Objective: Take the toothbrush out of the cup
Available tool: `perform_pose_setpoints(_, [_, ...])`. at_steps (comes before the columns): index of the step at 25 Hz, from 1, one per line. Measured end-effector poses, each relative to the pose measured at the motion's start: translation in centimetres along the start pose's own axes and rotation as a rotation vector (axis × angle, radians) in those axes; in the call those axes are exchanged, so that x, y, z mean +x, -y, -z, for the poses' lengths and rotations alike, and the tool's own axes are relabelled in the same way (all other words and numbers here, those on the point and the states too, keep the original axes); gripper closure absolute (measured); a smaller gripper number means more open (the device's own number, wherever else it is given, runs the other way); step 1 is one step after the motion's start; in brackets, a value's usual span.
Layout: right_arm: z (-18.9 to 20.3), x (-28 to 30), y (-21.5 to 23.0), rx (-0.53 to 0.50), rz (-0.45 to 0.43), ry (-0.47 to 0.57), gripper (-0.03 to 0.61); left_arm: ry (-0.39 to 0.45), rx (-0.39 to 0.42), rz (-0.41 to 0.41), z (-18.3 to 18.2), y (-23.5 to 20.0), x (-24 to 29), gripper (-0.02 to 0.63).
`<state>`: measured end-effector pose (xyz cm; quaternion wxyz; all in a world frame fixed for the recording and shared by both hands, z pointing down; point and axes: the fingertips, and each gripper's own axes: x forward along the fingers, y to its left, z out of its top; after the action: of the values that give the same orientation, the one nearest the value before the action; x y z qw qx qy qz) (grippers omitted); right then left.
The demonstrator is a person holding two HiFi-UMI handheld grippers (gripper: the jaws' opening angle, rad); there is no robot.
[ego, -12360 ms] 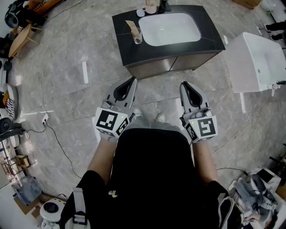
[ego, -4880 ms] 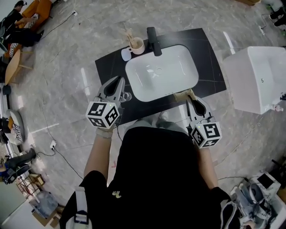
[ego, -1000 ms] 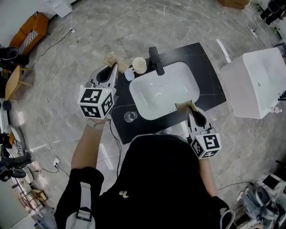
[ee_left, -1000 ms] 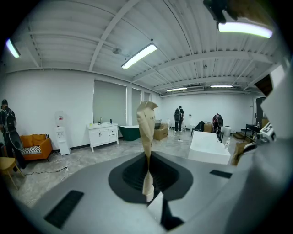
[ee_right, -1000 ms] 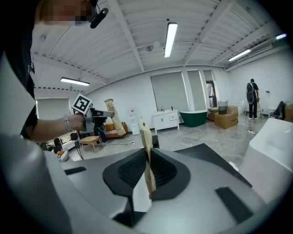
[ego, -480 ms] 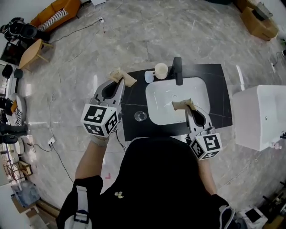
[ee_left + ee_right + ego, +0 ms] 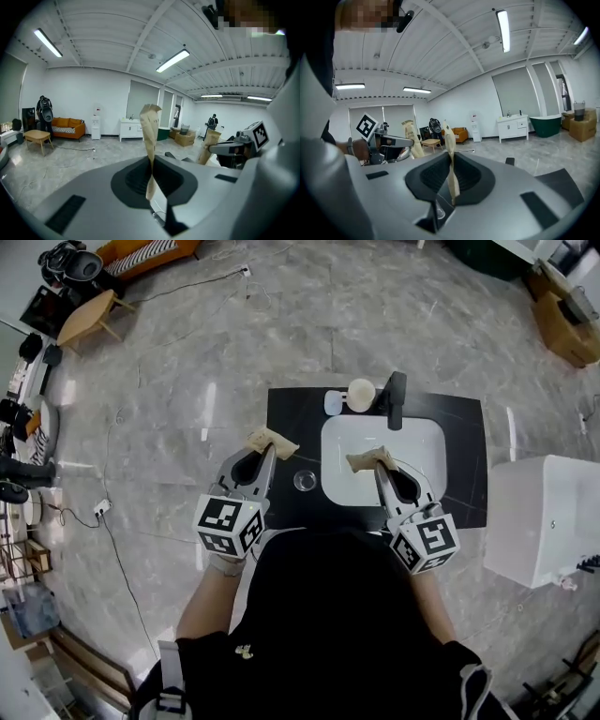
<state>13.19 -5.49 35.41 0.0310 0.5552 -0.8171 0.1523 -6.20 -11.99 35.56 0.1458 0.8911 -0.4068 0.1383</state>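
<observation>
Both grippers carry a toothbrush in a tan paper wrapper. My left gripper (image 7: 268,450) is shut on one wrapped toothbrush (image 7: 273,441) over the counter's left edge; in the left gripper view this wrapped toothbrush (image 7: 150,136) stands upright between the jaws of the left gripper (image 7: 152,166). My right gripper (image 7: 379,468) is shut on the other wrapped toothbrush (image 7: 367,459) above the sink's front; that wrapped toothbrush (image 7: 450,161) rises from the jaws of the right gripper (image 7: 451,173). A clear glass cup (image 7: 305,480) stands empty on the counter between the two grippers.
The black counter (image 7: 291,413) holds a white sink (image 7: 412,442), a black faucet (image 7: 395,399), a cream cup (image 7: 361,395) and a small pale dish (image 7: 334,402) at the back. A white tub (image 7: 548,521) stands to the right. Grey tiled floor surrounds the counter.
The left gripper has swung in from over the floor at the left to the counter's left edge, nearer the right gripper. Both keep their wrapped toothbrushes; the right one moved over the sink.
</observation>
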Motion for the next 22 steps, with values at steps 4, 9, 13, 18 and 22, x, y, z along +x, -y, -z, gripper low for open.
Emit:
perform_pose_setpoints(4, [0.3,0.6,-1.3,-0.011,-0.036,-0.016,0.532,-0.005,-0.034,-0.021,1.9,-0.2,-1.4,0.586])
perform_pose_setpoints(9, [1.0,0.7,-2.3,-0.011,-0.053,-0.033,0.532,0.026,-0.100,-0.014,3.6,0.1,-2.5,0.586])
perform_pose_setpoints(13, [1.4,0.5,-2.7,-0.013,-0.050,-0.037,0.532,0.031,-0.143,-0.005,4.8,0.4,-3.0,0.586])
perform_pose_setpoints(18, [1.6,-0.3,-2.2,-0.021,-0.013,-0.013,0.534,0.010,-0.157,0.015,5.9,1.2,-2.6,0.586])
perform_pose_setpoints(22, [1.7,-0.8,-1.9,0.002,0.005,-0.011,0.534,0.004,-0.152,0.033,5.7,1.8,-2.4,0.586])
